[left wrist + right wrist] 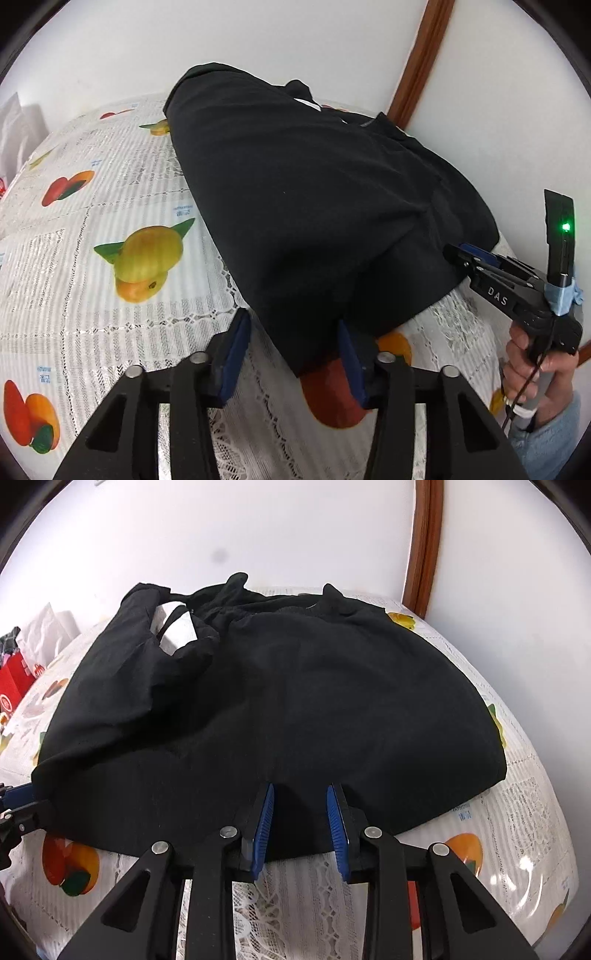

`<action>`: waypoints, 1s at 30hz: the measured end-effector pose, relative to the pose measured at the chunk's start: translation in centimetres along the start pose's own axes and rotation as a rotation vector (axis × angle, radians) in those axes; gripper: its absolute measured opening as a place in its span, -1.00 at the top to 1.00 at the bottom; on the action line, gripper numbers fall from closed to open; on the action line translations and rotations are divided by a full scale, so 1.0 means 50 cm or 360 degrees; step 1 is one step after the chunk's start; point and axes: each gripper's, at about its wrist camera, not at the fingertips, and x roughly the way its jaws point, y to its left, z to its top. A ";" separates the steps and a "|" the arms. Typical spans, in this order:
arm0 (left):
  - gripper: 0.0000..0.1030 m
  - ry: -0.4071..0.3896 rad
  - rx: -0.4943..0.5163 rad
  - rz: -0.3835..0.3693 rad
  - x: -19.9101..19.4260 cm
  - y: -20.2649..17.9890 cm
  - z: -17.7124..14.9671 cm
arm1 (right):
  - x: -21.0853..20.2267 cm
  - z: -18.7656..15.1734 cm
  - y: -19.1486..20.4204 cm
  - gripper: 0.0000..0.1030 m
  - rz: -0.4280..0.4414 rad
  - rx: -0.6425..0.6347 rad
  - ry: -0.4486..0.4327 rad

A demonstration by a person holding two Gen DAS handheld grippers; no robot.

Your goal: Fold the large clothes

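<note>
A large black garment (314, 206) lies spread on a table covered by a fruit-print cloth (110, 206); it also fills the right wrist view (280, 701), with a white label (177, 629) showing near its far left. My left gripper (291, 325) is open, its blue pads astride the garment's near corner. My right gripper (300, 805) is open, its pads over the garment's near hem. The right gripper also shows in the left wrist view (461, 254) at the garment's right edge, held by a hand (532, 365).
A white wall rises behind the table, with a brown wooden frame (417, 62) at the right. Red packaging (14, 683) and white bags (48, 631) sit at the table's far left. Lace trim (295, 897) lies by the near edge.
</note>
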 end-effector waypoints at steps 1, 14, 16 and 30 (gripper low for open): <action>0.34 0.0000 0.0002 0.0001 0.002 0.000 0.001 | 0.000 0.003 0.006 0.42 -0.0009 -0.0008 0.0003; 0.90 -0.0091 -0.0180 -0.0018 -0.048 0.126 -0.010 | -0.009 0.019 0.117 0.43 0.0110 -0.0084 0.0047; 0.90 -0.0103 -0.0198 -0.0003 -0.062 0.147 -0.014 | -0.014 0.019 0.146 0.43 0.0138 -0.0119 0.0046; 0.74 -0.0117 -0.0307 -0.0031 -0.146 0.279 -0.084 | -0.097 0.098 0.265 -0.40 0.0616 -0.0200 -0.0028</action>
